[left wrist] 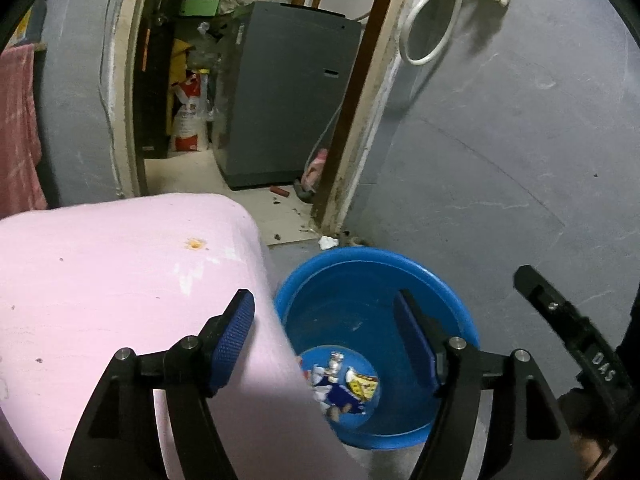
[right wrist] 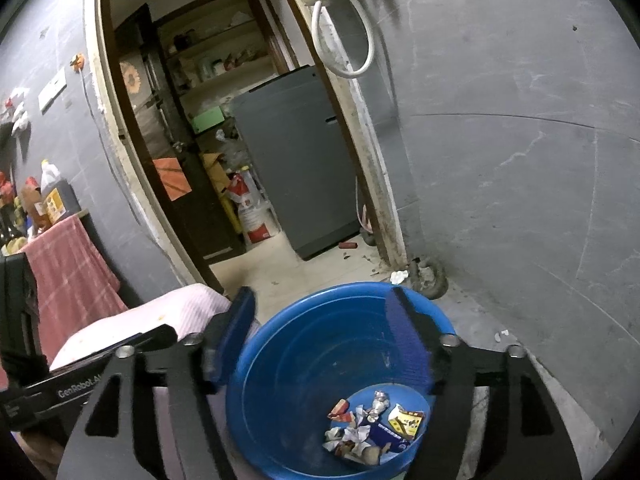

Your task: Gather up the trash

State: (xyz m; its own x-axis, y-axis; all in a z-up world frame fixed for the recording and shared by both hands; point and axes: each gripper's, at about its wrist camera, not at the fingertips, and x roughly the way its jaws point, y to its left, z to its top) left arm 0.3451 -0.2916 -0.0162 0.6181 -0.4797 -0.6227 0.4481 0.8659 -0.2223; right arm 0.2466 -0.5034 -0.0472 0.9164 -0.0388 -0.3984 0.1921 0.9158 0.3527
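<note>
Left gripper (left wrist: 324, 340): jaws wide, nothing between the pads; it hangs over the seam between the pink table and the tub.
Right gripper (right wrist: 320, 340): jaws wide and empty too, centred over the tub's mouth.
Blue tub (right wrist: 280, 360): on the floor, tucked against the pink table (left wrist: 120, 280); it lies below and ahead of both pairs of fingers.
Collected trash (right wrist: 374, 426): crumpled wrappers and paper in a loose heap on the tub's bottom.
Loose scrap (right wrist: 399, 277): a white crumpled bit on the floor past the tub's far rim, beside the door frame (right wrist: 376, 184) (no clear long axis).
Nearer hand: by my judgement the right, since the scrap lies ahead of its fingers across the tub.
</note>
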